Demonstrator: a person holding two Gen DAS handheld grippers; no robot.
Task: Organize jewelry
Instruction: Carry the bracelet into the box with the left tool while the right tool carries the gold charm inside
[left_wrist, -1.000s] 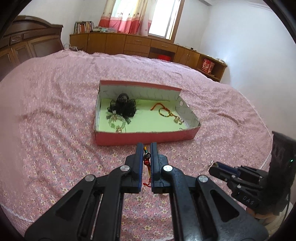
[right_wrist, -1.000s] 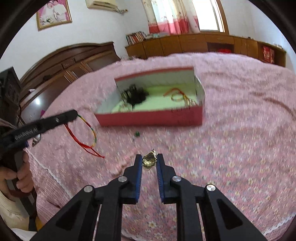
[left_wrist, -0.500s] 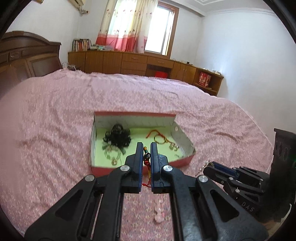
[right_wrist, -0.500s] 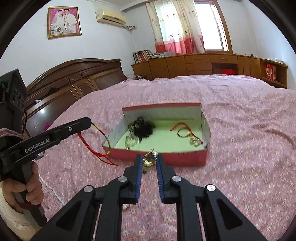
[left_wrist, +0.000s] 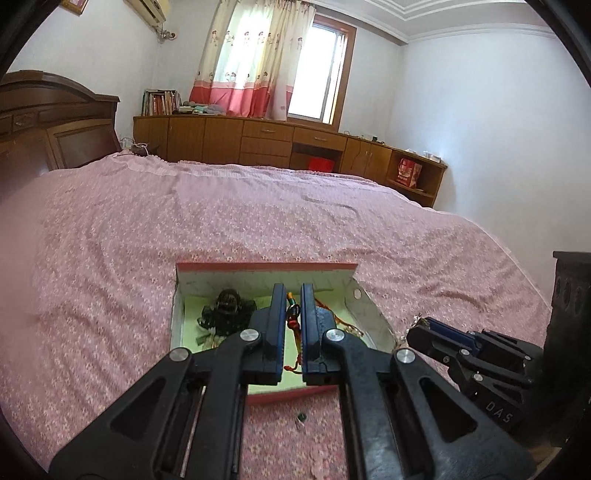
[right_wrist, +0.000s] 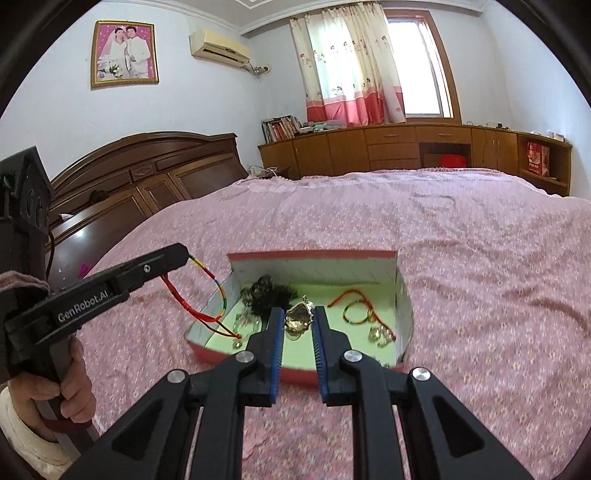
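A red cardboard box with a green floor lies on the pink bed; it also shows in the left wrist view. Inside lie a black hair flower, a red string bracelet and small gold pieces. My left gripper is shut on a multicoloured string bracelet, which hangs over the box's left end. My right gripper is shut on a gold ornament above the box's front part. It also appears at the right of the left wrist view.
The pink flowered bedspread spreads all around the box. A small dark bead lies on the bed in front of the box. A wooden headboard stands left and low wooden cabinets line the far wall.
Both grippers have risen and moved forward to stand over the box, each still holding its piece. The box now sits lower and closer in both views.
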